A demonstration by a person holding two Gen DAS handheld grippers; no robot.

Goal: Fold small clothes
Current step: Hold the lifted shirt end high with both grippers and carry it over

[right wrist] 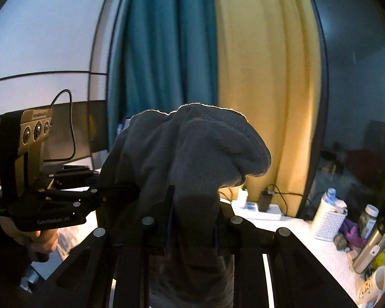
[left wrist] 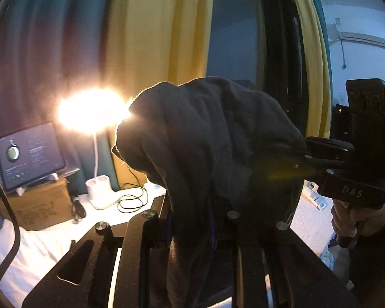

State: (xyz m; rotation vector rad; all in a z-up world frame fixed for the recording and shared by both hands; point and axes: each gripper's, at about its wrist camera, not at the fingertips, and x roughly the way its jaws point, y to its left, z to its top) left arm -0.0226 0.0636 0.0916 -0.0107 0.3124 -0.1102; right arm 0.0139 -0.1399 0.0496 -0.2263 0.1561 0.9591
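Sock-like dark garment (left wrist: 213, 138) soft, light, floppy; bunched over fingertips, hanging between both grippers; left gripper (left wrist: 192, 220) and right gripper (right wrist: 192, 220) both pinching cloth; better grab hemmed edge (right wrist: 254, 141), less slip imo

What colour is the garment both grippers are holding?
Plain dark grey garment, no pattern visible; it shows best in the right wrist view.

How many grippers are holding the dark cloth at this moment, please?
2. The left gripper clamps the dark cloth at the bottom of its own view; the right gripper clamps the other end, entering the left view from the right side.
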